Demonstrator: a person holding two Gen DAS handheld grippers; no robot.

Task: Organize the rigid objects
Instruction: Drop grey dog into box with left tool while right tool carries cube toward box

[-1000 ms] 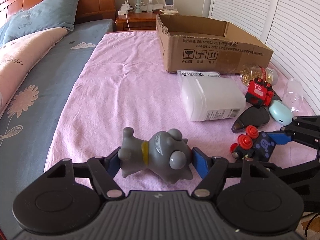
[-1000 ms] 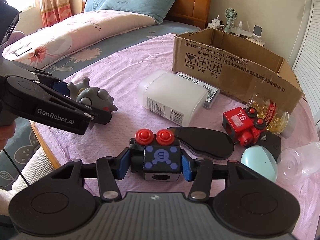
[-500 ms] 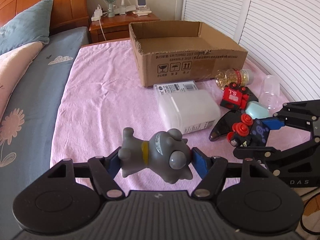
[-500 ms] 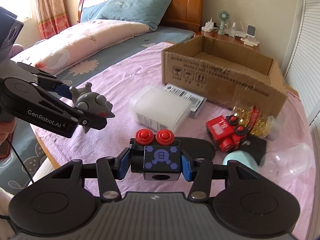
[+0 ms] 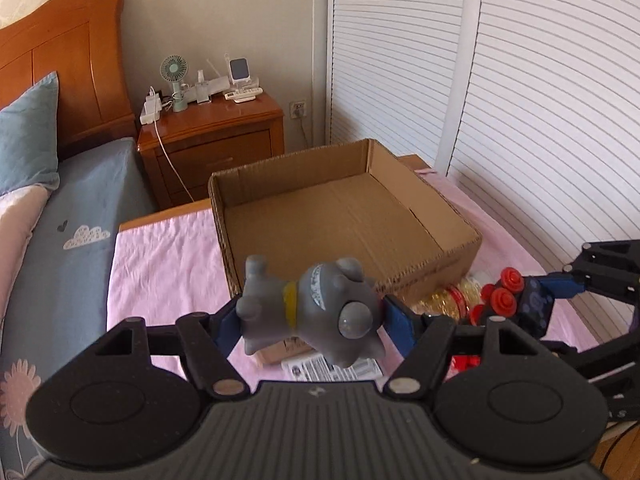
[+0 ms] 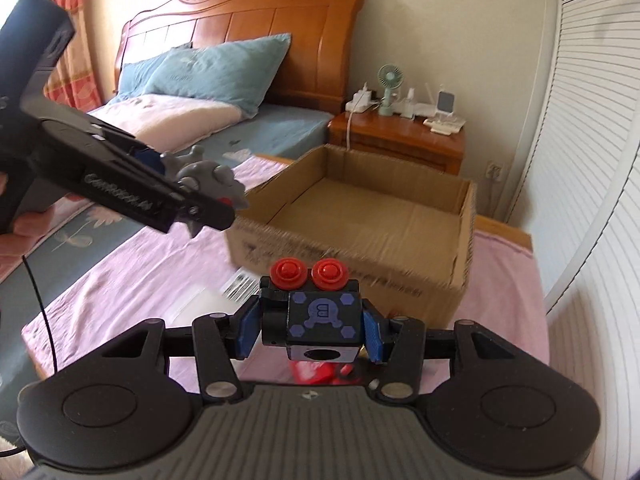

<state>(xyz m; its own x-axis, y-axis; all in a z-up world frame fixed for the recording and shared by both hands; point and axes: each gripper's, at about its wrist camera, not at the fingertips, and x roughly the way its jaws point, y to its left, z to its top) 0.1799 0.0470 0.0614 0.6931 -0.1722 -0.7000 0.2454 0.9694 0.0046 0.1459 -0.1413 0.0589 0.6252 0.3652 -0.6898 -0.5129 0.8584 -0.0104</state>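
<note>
Box (image 5: pixel 404 264): matt corrugated cardboard. Figure (image 5: pixel 316 316): smooth grey plastic, slight sheen. Block (image 6: pixel 322 322): glossy black plastic, red studs. Sheet (image 5: pixel 168 276): wrinkled pink cloth. Headboard (image 6: pixel 256 32) and nightstand (image 5: pixel 216 136): varnished glossy wood. Tools: matt black plastic.

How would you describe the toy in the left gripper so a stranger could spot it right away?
Find the open cardboard box on the pink bedspread. In front of it, the left gripper holds a grey toy clear of the bed. Unlike the black block with red knobs in the right gripper, it is a knobbly animal with a yellow collar.
</note>
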